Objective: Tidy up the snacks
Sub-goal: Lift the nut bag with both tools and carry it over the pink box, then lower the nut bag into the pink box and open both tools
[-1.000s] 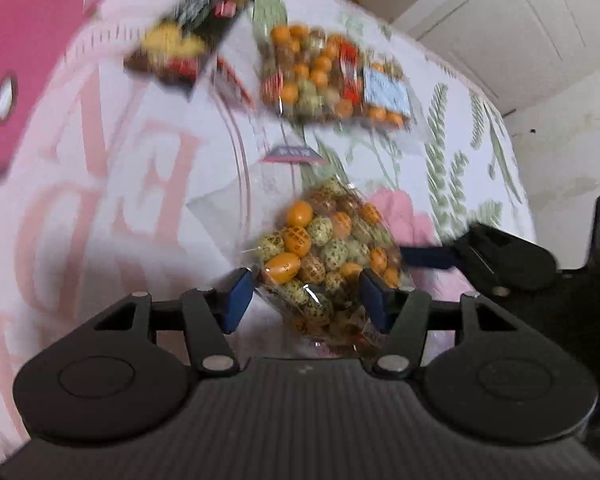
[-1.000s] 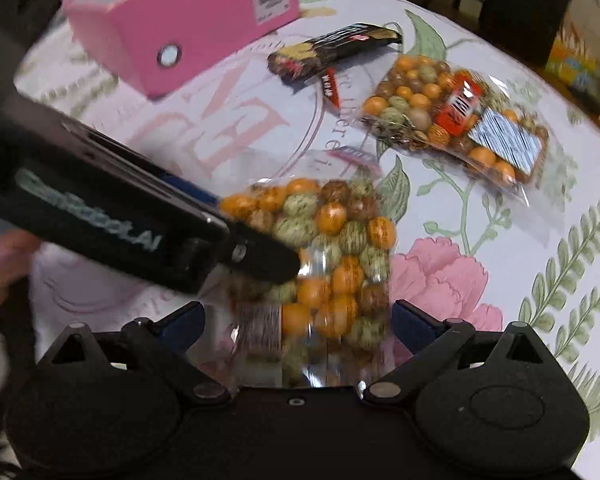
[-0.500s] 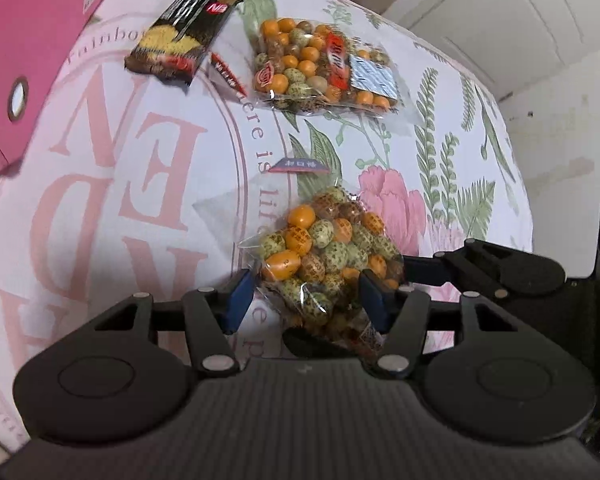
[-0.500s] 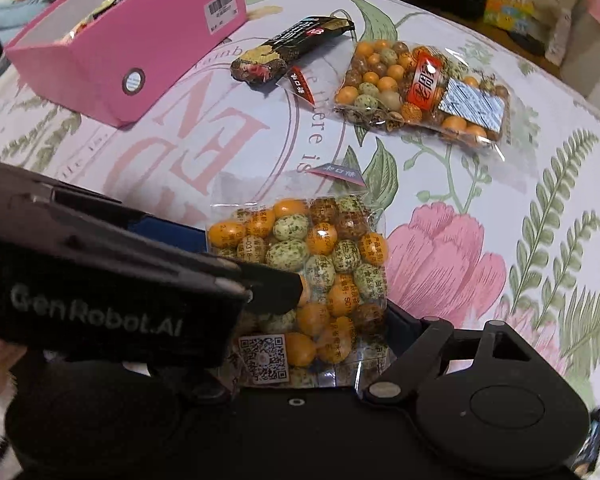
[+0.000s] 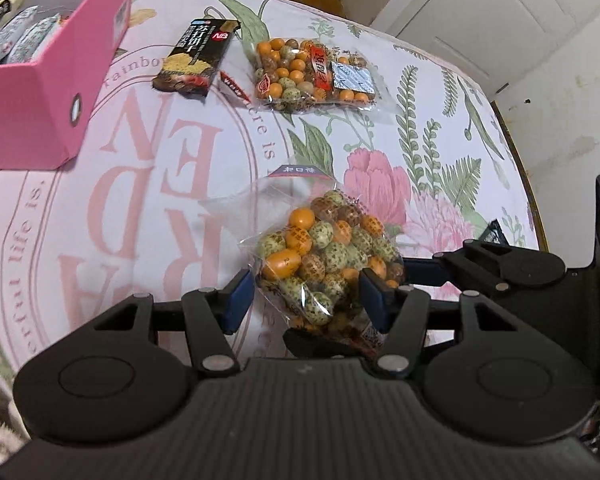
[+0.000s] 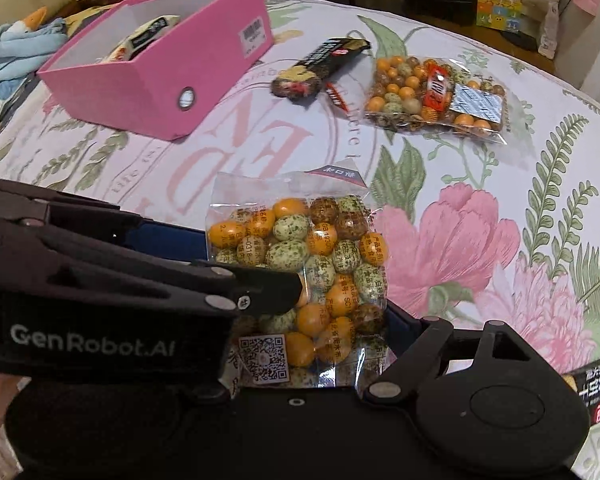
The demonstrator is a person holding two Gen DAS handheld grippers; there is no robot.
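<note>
The clear plastic bag of orange, green-speckled and brown coated nuts [image 5: 328, 256] sits nearest, printed with small text and a QR sticker at its lower end, its flat sealed header pointing away. The left hand-held gripper [image 5: 307, 300] has it between its blue pads [image 5: 374, 300]; the right-side pad presses the bag's edge, the left-side pad sits at the other edge, so it looks pinched, though contact on that side is hard to confirm. The right hand-held gripper [image 6: 312, 344] straddles the same bag [image 6: 300, 272] from the other side with its jaws spread wide, and the left tool's black arm [image 6: 140, 280] crosses in front of its left finger and hides it. Whether the bag is lifted off the floral-print cloth of the round tabletop [image 5: 432, 152] cannot be told.

Beyond this bag lie a second clear bag of the same coated nuts with a red label and a white sticker [image 5: 314, 74], and to its left a dark rectangular cracker packet [image 5: 198, 58] with a small red-and-white strip [image 5: 234, 86] just beside it. Further left of the held bag stands an open pink cardboard box [image 5: 52, 76] holding several packets [image 5: 24, 34]. Another dark packet [image 6: 592, 388] lies to the right of the held bag, close to the tabletop's rim.

Between the held bag and the pink box the cloth lies bare. Right of the bag the tabletop's curved edge [image 5: 518, 160] runs near a white wall and door [image 5: 480, 16].
</note>
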